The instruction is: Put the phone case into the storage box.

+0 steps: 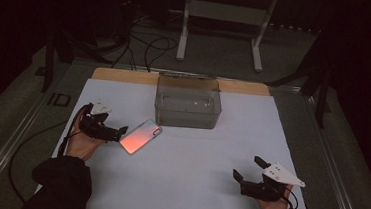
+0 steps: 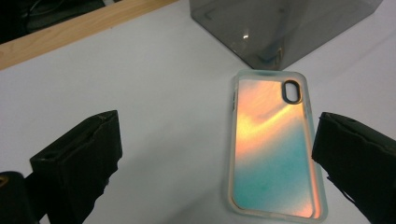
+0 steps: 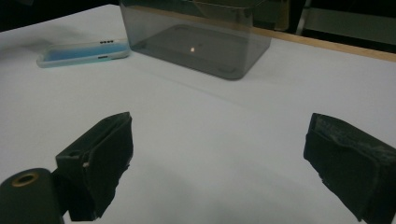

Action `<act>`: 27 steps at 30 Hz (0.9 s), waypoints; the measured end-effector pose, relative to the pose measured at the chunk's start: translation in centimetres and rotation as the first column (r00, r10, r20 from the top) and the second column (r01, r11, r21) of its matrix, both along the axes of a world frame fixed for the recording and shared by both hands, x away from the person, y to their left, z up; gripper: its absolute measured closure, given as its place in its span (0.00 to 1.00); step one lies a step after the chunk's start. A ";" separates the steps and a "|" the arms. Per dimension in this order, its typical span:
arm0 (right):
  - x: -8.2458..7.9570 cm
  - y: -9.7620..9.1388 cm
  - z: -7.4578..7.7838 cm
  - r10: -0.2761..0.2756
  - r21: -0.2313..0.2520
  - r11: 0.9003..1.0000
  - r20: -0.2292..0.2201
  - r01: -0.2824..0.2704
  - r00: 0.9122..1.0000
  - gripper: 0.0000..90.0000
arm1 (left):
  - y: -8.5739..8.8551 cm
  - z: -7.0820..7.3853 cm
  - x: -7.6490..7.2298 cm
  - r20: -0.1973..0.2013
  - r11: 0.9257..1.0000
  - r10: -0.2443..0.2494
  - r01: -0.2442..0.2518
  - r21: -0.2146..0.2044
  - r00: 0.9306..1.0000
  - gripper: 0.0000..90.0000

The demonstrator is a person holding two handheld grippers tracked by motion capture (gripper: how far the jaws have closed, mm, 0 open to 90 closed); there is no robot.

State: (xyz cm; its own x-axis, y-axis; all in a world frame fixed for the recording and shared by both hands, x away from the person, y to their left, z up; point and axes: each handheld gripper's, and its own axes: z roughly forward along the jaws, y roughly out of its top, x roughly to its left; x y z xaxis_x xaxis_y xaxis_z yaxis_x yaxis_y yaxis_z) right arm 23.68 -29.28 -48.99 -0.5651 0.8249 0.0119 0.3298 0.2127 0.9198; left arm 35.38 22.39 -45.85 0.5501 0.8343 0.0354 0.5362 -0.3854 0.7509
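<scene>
A phone case with an orange-to-teal shimmer and a clear rim lies flat on the white table sheet, left of centre. In the left gripper view the case lies between my jaws, close to the right one, camera hole pointing away. My left gripper is open at the case's near-left end, nothing gripped. A smoky transparent box stands empty just behind the case. My right gripper is open over bare sheet at front right, far from the case.
A wooden strip runs along the sheet's far edge. Beyond it stand a white metal frame and dark cables on the floor. Metal rails flank the table. Bare sheet spreads between the two grippers.
</scene>
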 end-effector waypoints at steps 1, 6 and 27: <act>0.0 0.0 0.0 0.000 0.000 1.000 0.000 0.000 1.000 0.09 | 0.0 -0.1 0.0 -0.001 1.000 0.000 0.000 0.000 1.000 0.03; 0.0 0.0 0.0 0.000 0.001 1.000 -0.002 0.000 1.000 0.09 | -0.1 -0.3 0.2 -0.013 1.000 -0.004 0.004 0.000 1.000 0.03; 0.0 0.0 0.0 -0.001 0.001 1.000 -0.001 0.001 1.000 0.09 | -0.4 -1.3 0.9 -0.054 1.000 -0.004 0.004 0.013 0.999 0.05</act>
State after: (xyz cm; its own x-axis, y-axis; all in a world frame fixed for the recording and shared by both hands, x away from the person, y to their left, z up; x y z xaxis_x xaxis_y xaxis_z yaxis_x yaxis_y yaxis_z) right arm 23.70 -29.31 -48.99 -0.5641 0.8256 0.0128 0.3307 0.2117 0.9197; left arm 36.27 22.00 -47.14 0.5548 0.8318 0.0170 0.5742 -0.3975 0.7157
